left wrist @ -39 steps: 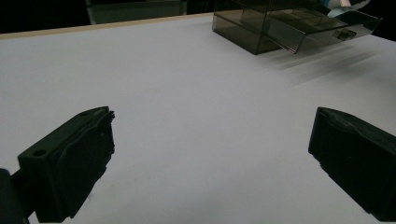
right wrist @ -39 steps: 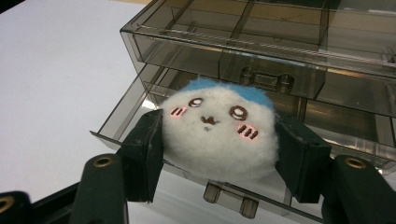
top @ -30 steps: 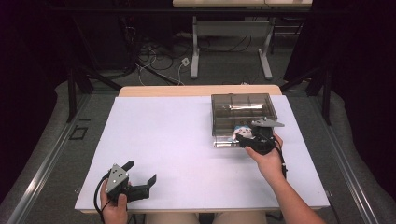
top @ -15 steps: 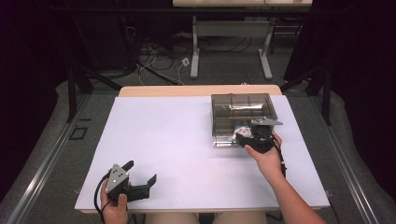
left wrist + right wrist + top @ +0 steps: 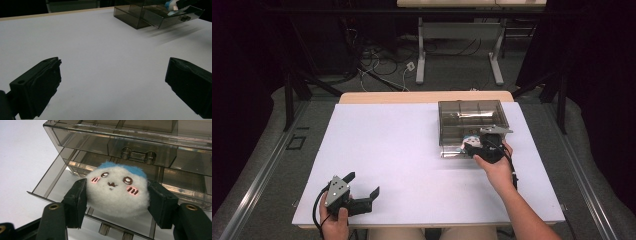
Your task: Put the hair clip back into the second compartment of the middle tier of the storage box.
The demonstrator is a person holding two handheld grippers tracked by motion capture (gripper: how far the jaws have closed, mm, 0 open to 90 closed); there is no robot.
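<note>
Plush toy (image 5: 117,191): small round white head with a blue top and pink cheek marks, clamped on both sides between the jaws of the right gripper (image 5: 117,202) and held over the pulled-out lower drawer (image 5: 53,187) of a clear smoky drawer box (image 5: 125,137); seen from the right gripper view, the toy is above the drawer's front part, and whether it touches the drawer floor cannot be told

Left gripper (image 5: 357,192): held low at the near left edge of the table (image 5: 402,150), jaws spread wide with nothing between them, well apart from the box; judged idle

Right gripper, high view (image 5: 473,147): placed at the near face of the drawer box (image 5: 469,122), which stands on the far right part of the table; a hand (image 5: 494,167) is wrapped round it from behind

Upper drawer (image 5: 136,152): shut, with a handle at its middle

Step in hand, as judged: the toy is being placed into the open drawer, not yet let go

Next move, as judged: the toy is to be lowered until it rests on the drawer floor, the jaws are to be opened, and the gripper is to be drawn back clear of the front wall so that the drawer can be pushed shut
</note>
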